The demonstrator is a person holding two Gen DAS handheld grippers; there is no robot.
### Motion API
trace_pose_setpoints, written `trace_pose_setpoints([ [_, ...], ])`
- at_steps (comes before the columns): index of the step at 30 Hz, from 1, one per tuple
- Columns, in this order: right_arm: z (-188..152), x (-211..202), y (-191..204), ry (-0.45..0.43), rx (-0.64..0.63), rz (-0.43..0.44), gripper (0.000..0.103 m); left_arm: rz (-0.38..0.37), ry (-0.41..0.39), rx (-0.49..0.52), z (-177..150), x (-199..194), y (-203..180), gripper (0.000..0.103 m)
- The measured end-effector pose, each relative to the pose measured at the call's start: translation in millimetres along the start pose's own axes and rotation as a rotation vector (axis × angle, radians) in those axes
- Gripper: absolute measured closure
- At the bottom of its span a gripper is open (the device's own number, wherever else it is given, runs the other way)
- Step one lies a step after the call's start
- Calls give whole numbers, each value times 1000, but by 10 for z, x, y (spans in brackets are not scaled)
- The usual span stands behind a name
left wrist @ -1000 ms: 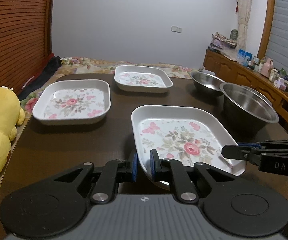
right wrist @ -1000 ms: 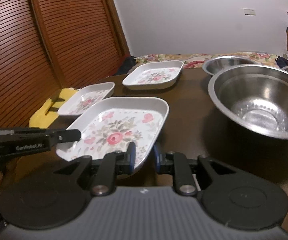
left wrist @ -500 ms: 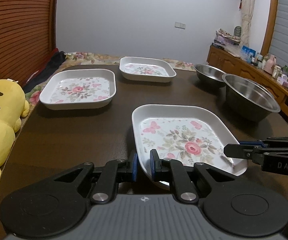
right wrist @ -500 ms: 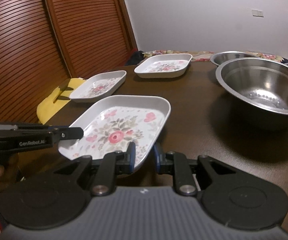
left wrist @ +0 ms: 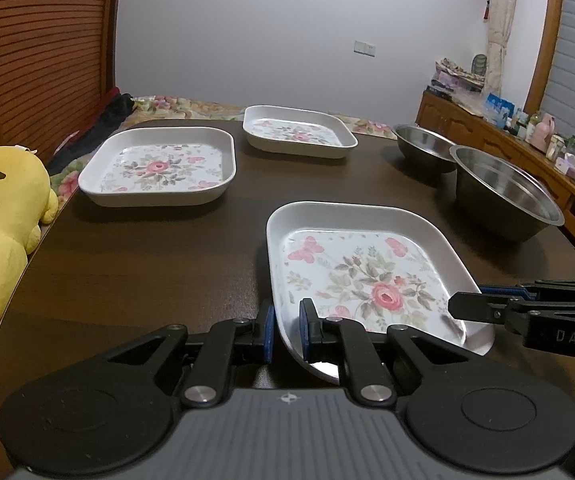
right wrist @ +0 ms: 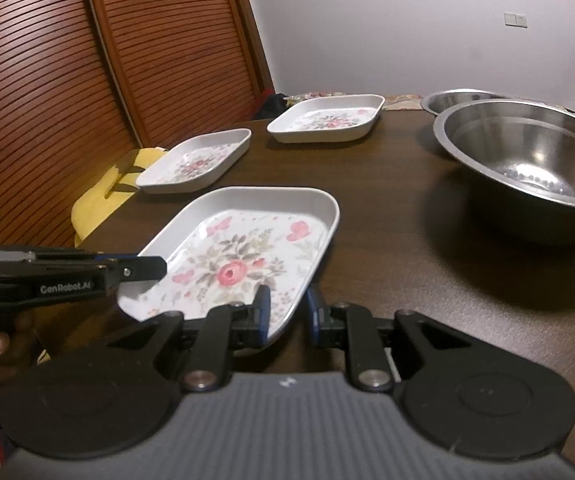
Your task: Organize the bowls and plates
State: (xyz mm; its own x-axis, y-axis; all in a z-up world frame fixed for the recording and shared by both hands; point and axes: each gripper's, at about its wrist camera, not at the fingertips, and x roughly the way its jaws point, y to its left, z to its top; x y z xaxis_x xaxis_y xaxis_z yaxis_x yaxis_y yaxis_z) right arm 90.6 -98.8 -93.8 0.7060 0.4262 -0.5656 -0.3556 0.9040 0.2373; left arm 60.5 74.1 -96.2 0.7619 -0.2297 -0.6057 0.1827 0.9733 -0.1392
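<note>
Left wrist view: the left tool (left wrist: 286, 330) pinches the near rim of the floral plate (left wrist: 361, 276), one finger inside the wall and one outside. The plate sits toward the near right corner of the tabletop (left wrist: 147, 248); whether it is lifted clear I cannot tell. The right tool (left wrist: 463, 307) reaches in from the right edge, its tip over the plate's right rim. A second plate (left wrist: 159, 166) lies by the left edge, a third plate (left wrist: 297, 131) at the far edge. The large steel bowl (left wrist: 505, 198) and small steel bowl (left wrist: 423, 148) stand along the right edge, just beside each other.

Right wrist view: the right tool (right wrist: 286, 314) pinches the same plate's (right wrist: 243, 252) near corner wall between its fingers. The left tool (right wrist: 143, 269) grips the opposite rim.

Judgement: this is the two-handed pick-up of the first plate for stacking. The next move calls for raising both tools evenly, keeping the plate level, carrying it over the second plate (right wrist: 197, 164) and lowering it squarely so the rims nest.
</note>
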Motion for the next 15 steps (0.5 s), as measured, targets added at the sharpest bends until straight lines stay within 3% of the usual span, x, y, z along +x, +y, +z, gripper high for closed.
trace_pose_setpoints([
  [4,1,-9,9,-6,4,-7,81,8,-5,-8,21,-3,19,87],
  [6,7,-33,18,-17,3,-14,81,12,-12,-8,45,-25,28,82],
  [8,22,-61,16,-27,0,-19,80,21,-23,-5,71,-51,38,70],
  [15,181,-197,17,-74,-13,-24,75,32,-52,-3,220,-95,100,62],
])
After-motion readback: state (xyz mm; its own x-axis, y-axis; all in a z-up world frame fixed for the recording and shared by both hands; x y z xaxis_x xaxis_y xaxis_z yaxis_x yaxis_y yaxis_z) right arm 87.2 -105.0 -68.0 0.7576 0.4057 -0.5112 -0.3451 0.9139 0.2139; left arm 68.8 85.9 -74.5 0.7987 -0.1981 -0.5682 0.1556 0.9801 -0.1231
